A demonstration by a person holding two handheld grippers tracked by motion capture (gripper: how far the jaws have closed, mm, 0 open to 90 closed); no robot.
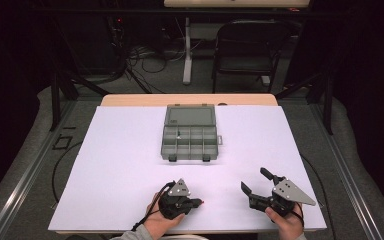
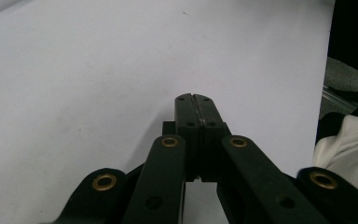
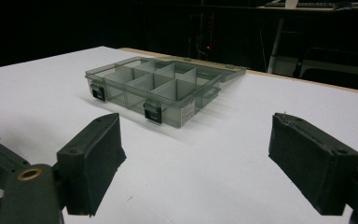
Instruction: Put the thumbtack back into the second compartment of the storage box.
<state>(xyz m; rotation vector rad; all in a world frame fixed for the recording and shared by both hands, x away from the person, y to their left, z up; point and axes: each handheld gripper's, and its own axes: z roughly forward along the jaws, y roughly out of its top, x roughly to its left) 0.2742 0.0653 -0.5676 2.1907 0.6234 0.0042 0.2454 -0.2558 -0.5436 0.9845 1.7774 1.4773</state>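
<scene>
Organizer (image 1: pixel 189 134) is placed mid-table on the white sheet (image 1: pixel 120 150), lid laid open behind it, well apart from both grippers. Left gripper (image 2: pixel 196 100) is held at the near edge, jaws pressed together. Right gripper (image 3: pixel 196 158) is aimed at the organizer, jaws spread wide, nothing between. A chair (image 1: pixel 247 47) is seen beyond the table.

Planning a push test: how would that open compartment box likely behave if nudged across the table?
The compartment box looks like thin clear plastic with mostly bare cells, so it is probably light and should slide easily on the smooth white table. Its lid lies flat behind, so tipping seems unlikely. Being low and flat, it shouldn't roll.
</scene>
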